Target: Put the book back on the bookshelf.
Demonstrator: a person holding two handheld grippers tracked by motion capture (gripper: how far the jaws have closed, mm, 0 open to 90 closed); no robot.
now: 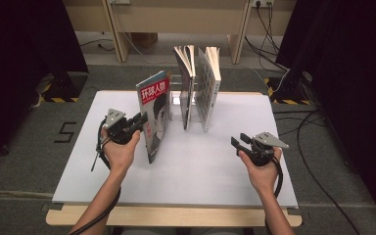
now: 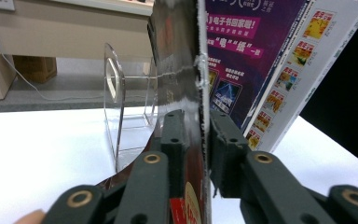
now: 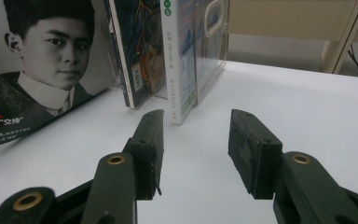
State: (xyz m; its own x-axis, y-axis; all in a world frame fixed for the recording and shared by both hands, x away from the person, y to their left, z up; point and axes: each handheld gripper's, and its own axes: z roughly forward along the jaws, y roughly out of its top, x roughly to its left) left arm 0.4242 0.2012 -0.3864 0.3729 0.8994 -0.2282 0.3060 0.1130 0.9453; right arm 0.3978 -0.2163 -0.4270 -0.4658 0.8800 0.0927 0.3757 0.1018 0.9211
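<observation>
White tabletop (image 1: 200,161) set on a grey floor, with dark curtains to either side and a pale wooden bench behind. Left gripper (image 1: 138,122) with its jaws pressed together on the edge of a magazine (image 1: 155,115), which stands tilted on its lower edge directly ahead of that gripper; in the left gripper view the two black jaws pinch the magazine's (image 2: 186,74) thin edge between them. Beyond the magazine, a clear acrylic book stand (image 2: 114,88) holds two upright books (image 1: 198,83), the nearer one apparently just clear of the magazine, though contact is hard to judge. Right gripper (image 1: 240,143) with jaws spread apart and nothing between them, resting low over the table well to the right of the books; ahead of its jaws lie the magazine cover (image 3: 42,70) and the books' spines (image 3: 177,60)
</observation>
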